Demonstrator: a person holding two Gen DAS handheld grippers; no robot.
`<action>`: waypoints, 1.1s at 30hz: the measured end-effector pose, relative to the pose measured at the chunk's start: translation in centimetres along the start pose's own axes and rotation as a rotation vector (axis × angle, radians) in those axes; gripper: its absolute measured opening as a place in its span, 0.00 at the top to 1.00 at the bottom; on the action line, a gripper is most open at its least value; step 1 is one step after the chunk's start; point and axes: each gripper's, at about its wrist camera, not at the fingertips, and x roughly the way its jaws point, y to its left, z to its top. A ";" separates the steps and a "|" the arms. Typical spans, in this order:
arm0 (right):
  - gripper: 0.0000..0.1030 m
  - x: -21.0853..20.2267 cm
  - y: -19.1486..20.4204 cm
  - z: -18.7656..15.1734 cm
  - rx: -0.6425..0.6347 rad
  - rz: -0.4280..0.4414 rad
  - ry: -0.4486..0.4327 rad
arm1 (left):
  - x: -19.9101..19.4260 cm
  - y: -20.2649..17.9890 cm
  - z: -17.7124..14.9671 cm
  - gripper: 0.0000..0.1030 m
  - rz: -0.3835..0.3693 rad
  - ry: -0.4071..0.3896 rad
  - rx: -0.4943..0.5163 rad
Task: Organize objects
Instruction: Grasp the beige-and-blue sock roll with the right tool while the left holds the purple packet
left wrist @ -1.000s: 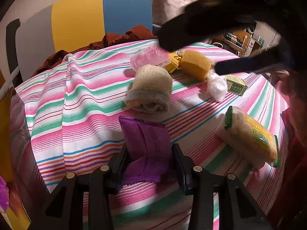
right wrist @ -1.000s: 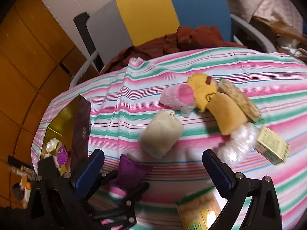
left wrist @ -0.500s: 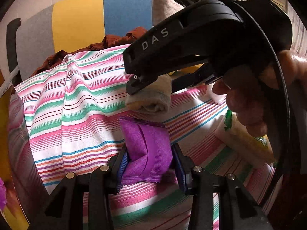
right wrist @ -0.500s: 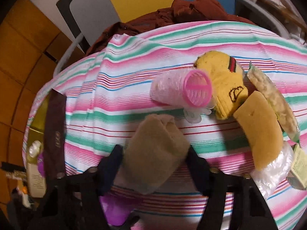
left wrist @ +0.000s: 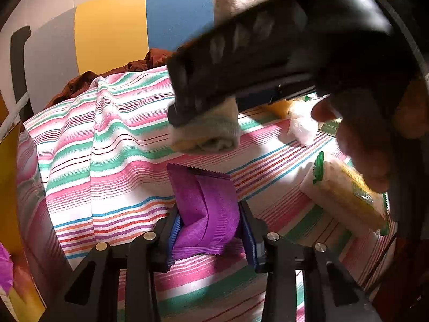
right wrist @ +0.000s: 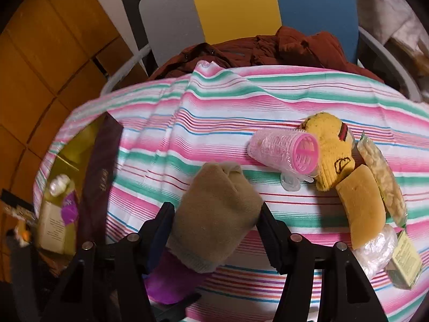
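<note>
Two claws at work over striped table. Far left: open gold box at table edge. Left claw pinching purple packet, low over the cloth. Right claw clamped on rolled beige sock, packet beneath it. Further right: pink hair roller touching yellow sock, then sponge, small green box.

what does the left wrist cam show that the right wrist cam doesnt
Only the left wrist view shows the green-edged snack pack and a hand holding the right gripper.

Only the right wrist view shows the pink roller, yellow sock, sponge and open box.

Both show the beige sock, purple packet and striped cloth.
</note>
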 end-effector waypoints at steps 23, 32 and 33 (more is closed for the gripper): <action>0.03 3.0 -1.7 -1.0 0.127 0.081 0.094 | -0.5 -0.4 -0.7 0.61 -0.021 -0.002 -0.009; 0.40 2.3 -1.6 -1.0 0.100 -0.036 0.110 | -0.7 -0.6 -0.7 0.62 -0.010 -0.003 -0.001; 0.40 2.3 -1.5 -1.0 0.089 -0.043 0.111 | -0.8 -0.6 -0.6 0.62 -0.006 -0.001 0.001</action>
